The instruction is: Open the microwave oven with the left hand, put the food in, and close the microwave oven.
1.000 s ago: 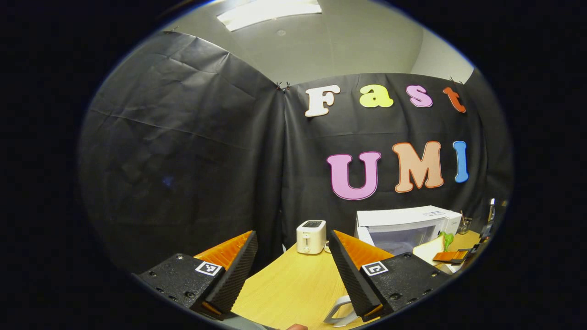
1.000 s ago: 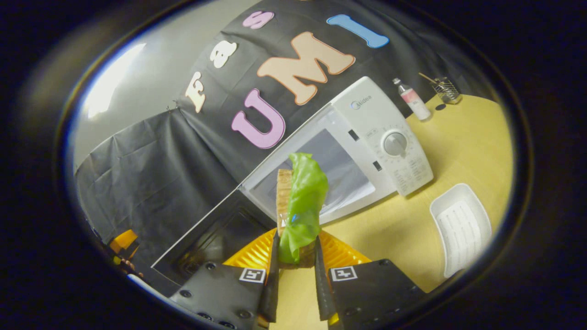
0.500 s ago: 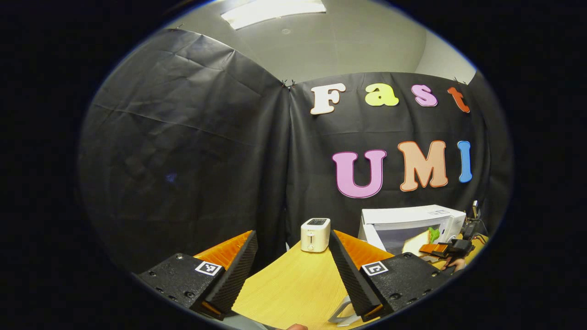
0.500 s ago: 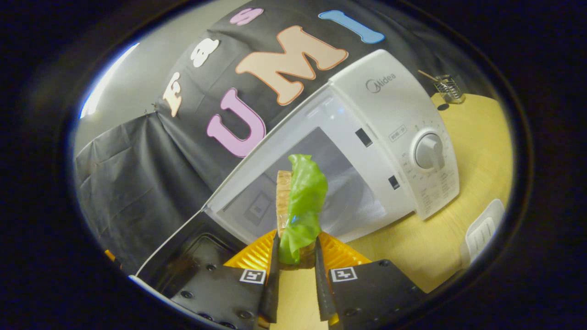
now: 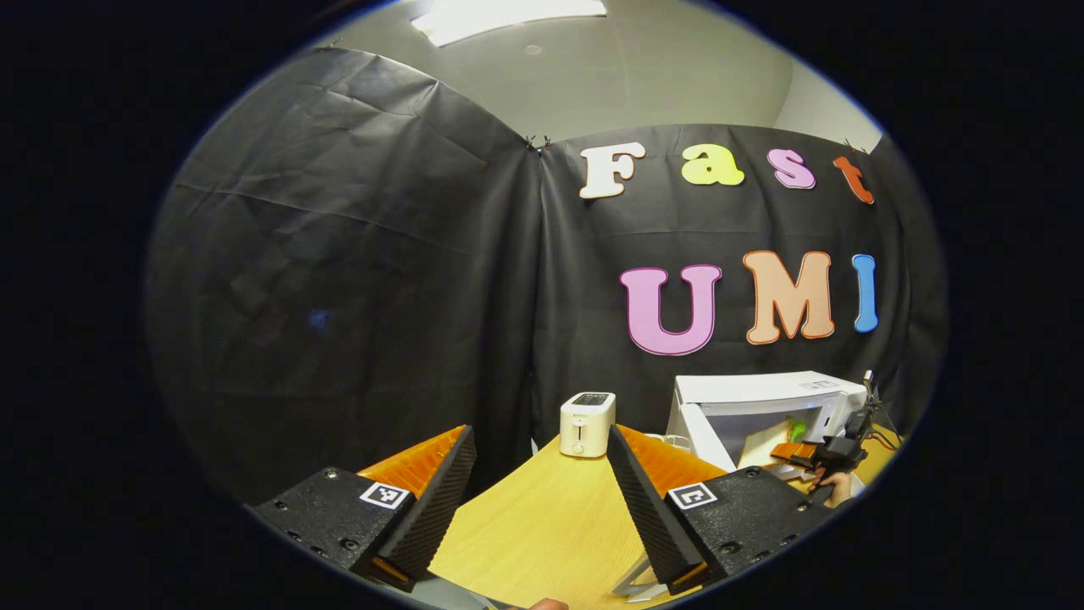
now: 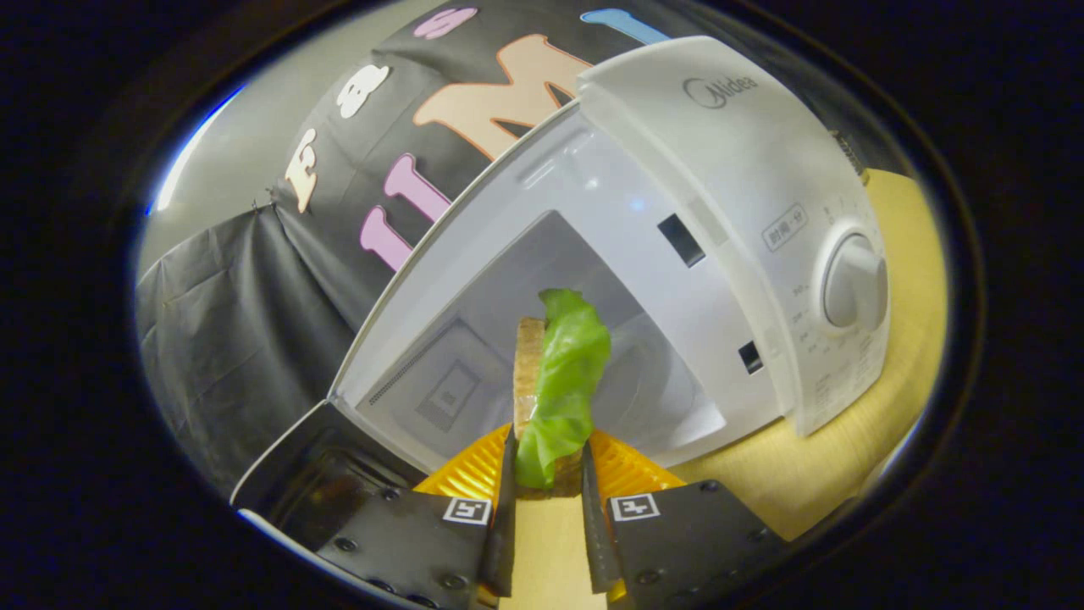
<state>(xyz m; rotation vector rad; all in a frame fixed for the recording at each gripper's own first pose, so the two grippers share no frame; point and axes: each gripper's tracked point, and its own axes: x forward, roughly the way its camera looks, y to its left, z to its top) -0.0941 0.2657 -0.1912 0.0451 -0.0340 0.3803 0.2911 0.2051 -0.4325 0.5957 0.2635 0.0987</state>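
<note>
Right gripper point(image 6: 546, 474): jaws clamp sandwich point(image 6: 555, 390), now nearer the open microwave point(image 6: 677, 212); insertion imminent.
Left gripper point(image 5: 542, 483): jaws wide, empty.

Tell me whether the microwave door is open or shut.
Open: the microwave cavity is exposed and its door swings out left, beside the sandwich.

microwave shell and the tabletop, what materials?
White boxy microwave oven: looks like painted metal or glossy plastic, judging by its smooth, softly reflecting surface; which one is unclear. Pale yellow tabletop: wood or wood-look laminate, with fine grain lines and a matte finish.
</note>
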